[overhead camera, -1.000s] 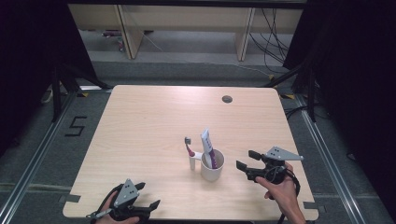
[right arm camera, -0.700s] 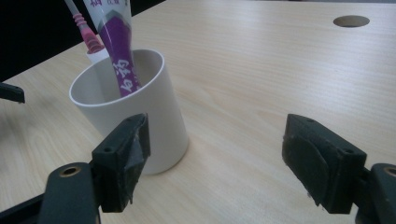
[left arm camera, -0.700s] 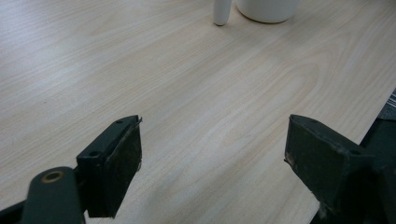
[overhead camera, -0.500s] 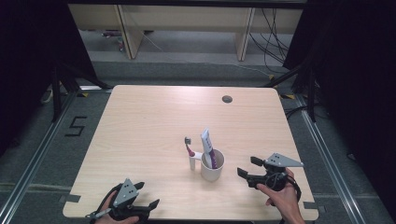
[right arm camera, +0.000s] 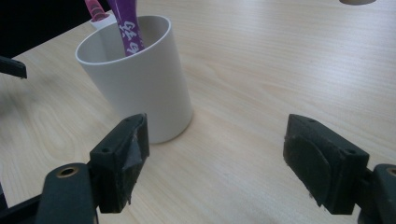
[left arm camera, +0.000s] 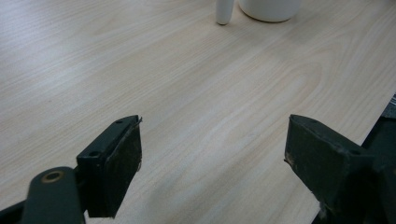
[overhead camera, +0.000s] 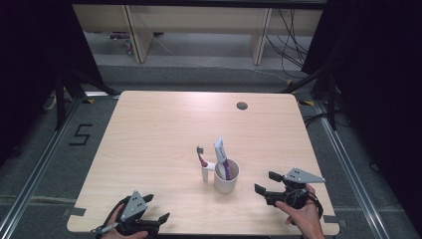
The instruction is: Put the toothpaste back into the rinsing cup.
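Note:
A white cup (overhead camera: 226, 178) stands in the front middle of the wooden table (overhead camera: 159, 134). A purple and white toothpaste tube (overhead camera: 221, 155) leans inside it. Beside the cup on its left stands a toothbrush (overhead camera: 201, 156) on a white base. My right gripper (overhead camera: 266, 182) is open, right of the cup and apart from it. In the right gripper view the cup (right arm camera: 140, 79) and the tube (right arm camera: 125, 25) sit just beyond the left jaw of that gripper (right arm camera: 215, 163). My left gripper (overhead camera: 156, 208) is open near the front edge, and its view (left arm camera: 212, 168) has bare wood between the jaws.
A round cable hole (overhead camera: 242, 105) lies at the table's far right. Wooden shelving (overhead camera: 194, 30) and cables stand on the floor beyond the table. The cup's base (left arm camera: 270, 7) and the toothbrush's white base (left arm camera: 223, 11) sit far off in the left gripper view.
My right gripper has drawn back a little toward the table's front edge, still open. The left gripper, cup, tube and toothbrush have stayed put.

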The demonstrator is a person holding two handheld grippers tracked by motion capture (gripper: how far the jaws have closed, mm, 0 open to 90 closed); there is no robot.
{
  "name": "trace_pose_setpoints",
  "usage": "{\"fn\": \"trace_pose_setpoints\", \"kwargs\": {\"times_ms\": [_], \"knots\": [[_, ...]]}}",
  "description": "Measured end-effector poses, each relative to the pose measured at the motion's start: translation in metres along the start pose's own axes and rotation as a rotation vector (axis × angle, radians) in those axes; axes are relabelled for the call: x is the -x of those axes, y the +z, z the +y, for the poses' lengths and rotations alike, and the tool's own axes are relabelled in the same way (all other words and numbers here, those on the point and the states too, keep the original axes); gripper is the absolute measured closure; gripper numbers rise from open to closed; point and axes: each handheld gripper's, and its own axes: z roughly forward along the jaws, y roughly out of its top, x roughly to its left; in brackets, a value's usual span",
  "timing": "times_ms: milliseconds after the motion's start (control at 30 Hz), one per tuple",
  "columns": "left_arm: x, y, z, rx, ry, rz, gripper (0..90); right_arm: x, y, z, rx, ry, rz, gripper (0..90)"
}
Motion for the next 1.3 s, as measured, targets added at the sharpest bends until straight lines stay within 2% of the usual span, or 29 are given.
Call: {"fn": "trace_pose_setpoints", "kwargs": {"times_ms": [33, 67, 100, 133, 167, 200, 233, 267, 300, 333, 400, 433, 467, 500, 533, 567, 600, 667, 700, 833, 867, 900, 967, 1000, 1033, 1100, 1167, 1200, 1300], "knots": [[0.000, 0.000, 0.000, 0.003, -0.005, 0.000, 18.4, 0.002, 0.000, 0.000, 0.014, -0.031, -0.002, 23.6], [0.000, 0.000, 0.000, 0.003, -0.004, -0.001, 18.4, 0.000, -0.002, -0.001, -0.004, -0.007, -0.004, 23.6], [0.000, 0.000, 0.000, 0.003, -0.001, -0.002, 18.4, 0.001, 0.000, -0.002, 0.010, -0.029, -0.015, 23.5], [0.000, 0.001, 0.001, 0.010, -0.005, -0.005, 18.4, 0.000, -0.003, -0.003, -0.009, -0.013, -0.011, 23.2], [0.000, 0.001, 0.001, 0.005, -0.002, -0.006, 18.4, 0.001, -0.004, -0.004, -0.014, -0.043, -0.023, 23.0], [0.001, 0.002, 0.001, 0.003, 0.001, -0.006, 18.4, -0.001, -0.004, -0.005, -0.019, -0.014, -0.030, 22.6], [0.001, 0.002, 0.001, 0.002, 0.000, -0.008, 18.4, 0.001, -0.005, -0.007, -0.023, -0.041, -0.026, 22.1], [-0.001, 0.001, 0.001, -0.018, 0.028, -0.004, 18.4, 0.000, -0.006, -0.008, -0.035, -0.029, -0.026, 21.2], [0.000, 0.002, 0.001, -0.013, 0.023, -0.008, 18.4, -0.002, -0.006, -0.009, -0.037, -0.010, -0.035, 20.3], [0.000, 0.002, 0.001, -0.008, 0.021, -0.015, 18.4, 0.000, -0.008, -0.010, -0.047, -0.050, -0.044, 19.3], [0.000, 0.003, 0.002, -0.004, 0.017, -0.015, 18.4, -0.003, -0.010, -0.013, -0.078, -0.012, -0.040, 18.3], [0.000, 0.003, 0.002, -0.005, 0.018, -0.015, 18.4, -0.001, -0.010, -0.014, -0.063, -0.052, -0.050, 18.2], [0.001, 0.004, 0.002, 0.007, 0.003, -0.015, 18.4, -0.002, -0.011, -0.016, -0.064, -0.050, -0.063, 17.8], [0.001, 0.004, 0.002, 0.004, 0.006, -0.016, 18.4, -0.003, -0.013, -0.016, -0.093, -0.031, -0.056, 17.4], [0.002, 0.003, 0.002, -0.001, 0.010, -0.016, 18.4, -0.003, -0.012, -0.017, -0.082, -0.044, -0.062, 17.3], [0.002, 0.003, 0.002, -0.005, 0.013, -0.014, 18.4, -0.001, -0.013, -0.018, -0.087, -0.079, -0.076, 17.3], [0.002, 0.003, 0.002, -0.004, 0.011, -0.014, 18.4, -0.004, -0.013, -0.019, -0.088, -0.051, -0.067, 17.3], [0.002, 0.003, 0.002, 0.004, 0.005, -0.017, 18.4, -0.004, -0.015, -0.020, -0.096, -0.082, -0.079, 17.3], [0.001, 0.003, 0.002, -0.003, 0.016, -0.016, 18.4, -0.005, -0.014, -0.021, -0.096, -0.072, -0.059, 17.3], [0.000, 0.003, 0.001, -0.009, 0.020, -0.018, 18.4, -0.009, -0.017, -0.023, -0.124, -0.064, -0.069, 17.2], [0.002, 0.004, 0.001, 0.009, 0.003, -0.015, 18.4, -0.010, -0.017, -0.024, -0.122, -0.065, -0.074, 17.1], [0.002, 0.004, 0.001, 0.007, 0.007, -0.017, 18.4, -0.008, -0.017, -0.024, -0.120, -0.100, -0.078, 17.1], [0.002, 0.004, 0.001, -0.001, 0.009, -0.019, 18.4, -0.009, -0.018, -0.025, -0.131, -0.102, -0.079, 17.1], [0.002, 0.004, 0.001, 0.001, 0.007, -0.020, 18.4, -0.011, -0.018, -0.026, -0.137, -0.081, -0.077, 17.0], [0.002, 0.004, 0.001, 0.000, 0.008, -0.020, 18.4, -0.009, -0.018, -0.026, -0.129, -0.105, -0.084, 17.0], [0.002, 0.004, 0.001, -0.004, 0.007, -0.018, 18.4, -0.011, -0.018, -0.027, -0.137, -0.082, -0.078, 16.7], [0.002, 0.004, 0.001, -0.005, 0.007, -0.018, 18.4, -0.012, -0.019, -0.028, -0.149, -0.085, -0.085, 16.7], [0.002, 0.004, 0.001, 0.002, -0.001, -0.019, 18.4, -0.010, -0.019, -0.029, -0.145, -0.109, -0.094, 16.7], [0.003, 0.004, 0.001, 0.003, -0.003, -0.020, 18.4, -0.012, -0.020, -0.030, -0.163, -0.101, -0.098, 16.6]]}}
